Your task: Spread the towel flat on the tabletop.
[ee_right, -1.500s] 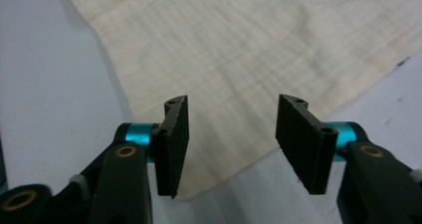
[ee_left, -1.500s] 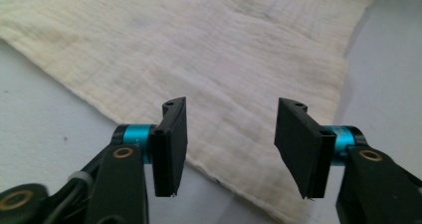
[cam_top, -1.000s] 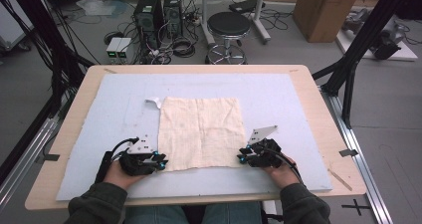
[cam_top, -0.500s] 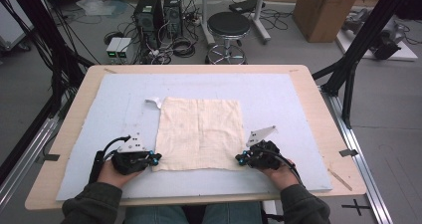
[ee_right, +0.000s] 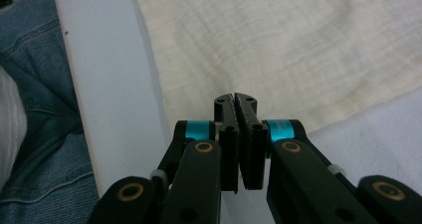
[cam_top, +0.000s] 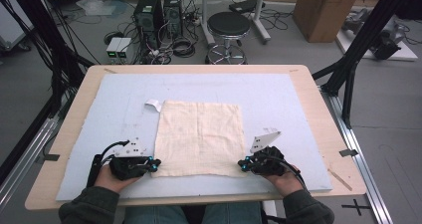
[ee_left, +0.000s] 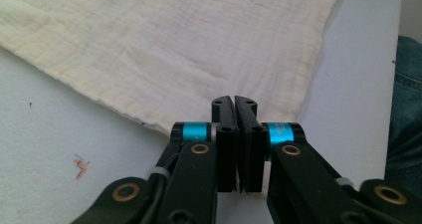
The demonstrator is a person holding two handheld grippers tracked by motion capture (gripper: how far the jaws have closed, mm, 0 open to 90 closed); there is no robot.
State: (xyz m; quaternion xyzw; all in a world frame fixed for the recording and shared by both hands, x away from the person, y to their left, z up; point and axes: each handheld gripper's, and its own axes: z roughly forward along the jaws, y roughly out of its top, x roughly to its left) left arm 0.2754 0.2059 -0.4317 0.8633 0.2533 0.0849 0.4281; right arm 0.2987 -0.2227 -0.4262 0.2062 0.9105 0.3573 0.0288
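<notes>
A cream cloth (cam_top: 199,137) lies flat and square on the pale blue mat (cam_top: 278,99). My left gripper (cam_top: 157,164) rests at the cloth's near left corner and my right gripper (cam_top: 242,164) at its near right corner, both pointing inward. In the left gripper view the left gripper (ee_left: 234,102) reaches over the cloth (ee_left: 174,50). Its jaws have just been opening slightly and a thin slit shows, with no cloth seen in it. In the right gripper view the right gripper (ee_right: 235,98) is shut over the cloth's (ee_right: 298,50) edge. Each corner is hidden under the jaws.
The mat covers a wooden table (cam_top: 318,129). A small white tag (cam_top: 153,104) sticks out at the cloth's far left corner. The person's jeans (ee_right: 30,109) show past the near edge. Beyond the table stand a stool (cam_top: 229,25), computers (cam_top: 159,10) and a cardboard box (cam_top: 323,10).
The left gripper has drawn back slightly to the left, off the cloth's edge. The right gripper and the cloth lie as before.
</notes>
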